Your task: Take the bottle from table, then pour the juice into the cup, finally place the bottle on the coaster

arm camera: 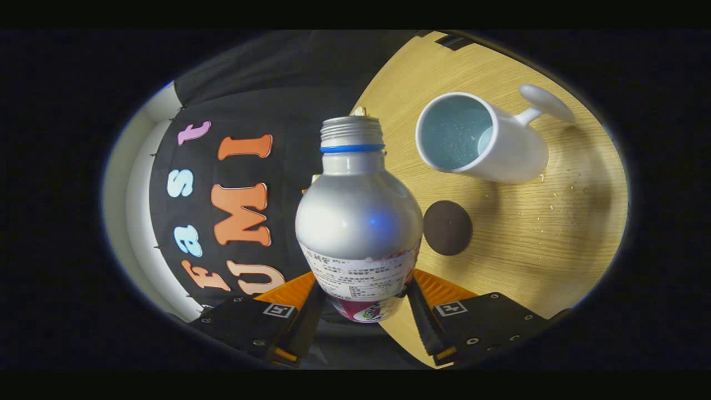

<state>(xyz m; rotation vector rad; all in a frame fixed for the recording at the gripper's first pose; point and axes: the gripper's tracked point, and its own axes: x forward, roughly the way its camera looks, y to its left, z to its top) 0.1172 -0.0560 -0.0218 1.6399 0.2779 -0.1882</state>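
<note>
the gripper [361, 303] is clamped on the silver bottle [358, 222], both fingers pressing its labelled lower body. the bottle's uncapped threaded neck points to twelve o'clock. on the wooden table [533, 244], the white cup [483, 139] lies at two o'clock of the bottle, the dark round coaster [447, 228] at three o'clock, just beside it.

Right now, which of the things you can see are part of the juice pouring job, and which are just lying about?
Part of the job:
- bottle, uncapped, held between the gripper fingers
- cup, white, on the table
- coaster, dark, round, beside the bottle

Just lying about:
- droplets on the table near the cup
</note>
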